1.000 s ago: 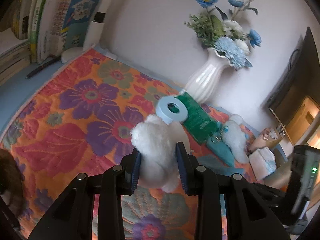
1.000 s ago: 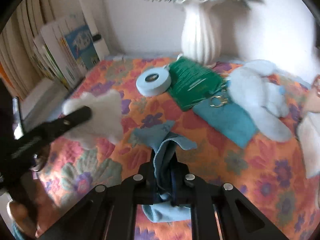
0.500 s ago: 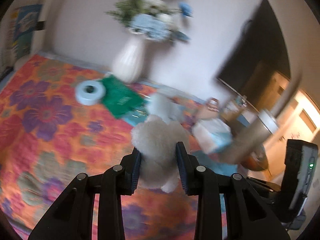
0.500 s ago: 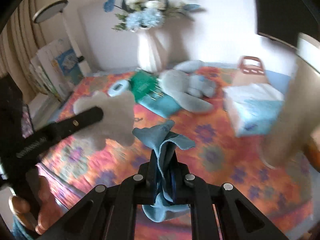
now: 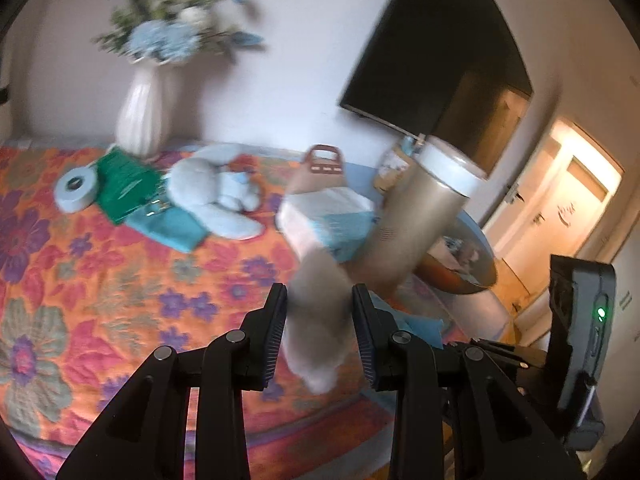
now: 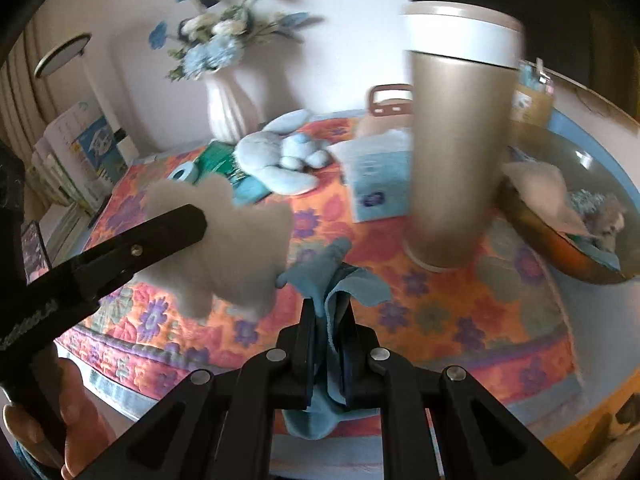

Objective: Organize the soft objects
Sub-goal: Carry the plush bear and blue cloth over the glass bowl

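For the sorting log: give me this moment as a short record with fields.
left tool: shut on white plush toy
right tool: shut on blue cloth
surface: floral quilt
lying on quilt: blue plush rabbit, tissue pack
standing on quilt: tall tan canister
bowl: at right, holds soft items

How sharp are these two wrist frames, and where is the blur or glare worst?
Left wrist view: motion blur smears the white plush toy, flowers and tall cylinder; the doorway glares bright. Right wrist view: flowers and cylinder edges are smeared, while the gripper body and blue cloth stay crisp. Both show fisheye bending and dark corners.
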Demonstrator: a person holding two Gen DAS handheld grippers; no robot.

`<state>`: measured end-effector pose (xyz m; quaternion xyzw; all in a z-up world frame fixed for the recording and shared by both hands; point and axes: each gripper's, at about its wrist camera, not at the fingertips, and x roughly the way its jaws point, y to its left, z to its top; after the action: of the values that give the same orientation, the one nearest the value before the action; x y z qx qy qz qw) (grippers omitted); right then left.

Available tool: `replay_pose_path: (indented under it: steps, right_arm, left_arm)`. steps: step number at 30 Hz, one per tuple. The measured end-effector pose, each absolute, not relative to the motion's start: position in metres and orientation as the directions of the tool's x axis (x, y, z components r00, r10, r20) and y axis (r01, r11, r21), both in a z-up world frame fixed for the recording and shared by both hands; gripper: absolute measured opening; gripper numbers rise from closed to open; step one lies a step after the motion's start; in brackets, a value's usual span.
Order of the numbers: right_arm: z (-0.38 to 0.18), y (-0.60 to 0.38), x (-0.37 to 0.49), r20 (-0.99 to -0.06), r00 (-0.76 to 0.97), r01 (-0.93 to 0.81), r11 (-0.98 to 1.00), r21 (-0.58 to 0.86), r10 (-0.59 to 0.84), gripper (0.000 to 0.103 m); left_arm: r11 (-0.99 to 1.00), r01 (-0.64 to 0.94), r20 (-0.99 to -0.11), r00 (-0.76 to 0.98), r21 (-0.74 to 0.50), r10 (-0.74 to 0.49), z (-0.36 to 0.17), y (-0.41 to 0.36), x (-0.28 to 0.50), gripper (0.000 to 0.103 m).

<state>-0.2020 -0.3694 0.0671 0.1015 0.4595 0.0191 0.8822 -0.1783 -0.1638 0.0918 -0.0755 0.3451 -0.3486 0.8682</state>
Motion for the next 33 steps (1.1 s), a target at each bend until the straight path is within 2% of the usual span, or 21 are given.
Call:
replay_pose_path:
  steps: [5,10,18,29,33]
  right_arm:
    - [0.081,-0.407,-0.22,-0.785,0.613,0.124,0.97,0.21,0.092,0.01]
    - [0.092,-0.434,-0.232,-0.771,0.636,0.186,0.962,0.198,0.036,0.01]
    - [0.11,-0.49,-0.248,-0.734,0.677,0.287,0.938,0.193,-0.056,0.01]
    - [0.145,-0.55,-0.228,-0.666,0.724,0.371,0.915,0.156,-0.18,0.01]
    - [0.149,-0.571,-0.214,-0.656,0.727,0.394,0.905,0.157,-0.203,0.01]
  left_arm:
    - [0.697,0.631,-0.528,0.484,-0.341,-0.697,0.106,-0.2,-0.194,0.03]
    - [0.608,0.694,-0.516,0.385,-0.385,-0.765,0.104,-0.23,-0.204,0.03]
    - [0.534,0.767,-0.517,0.314,-0.356,-0.796,0.111,-0.283,-0.208,0.03]
    - [0.447,0.836,-0.473,0.268,-0.319,-0.839,0.136,-0.346,-0.193,0.03]
    - [0.432,0.854,-0.482,0.26,-0.291,-0.837,0.144,-0.359,-0.191,0.03]
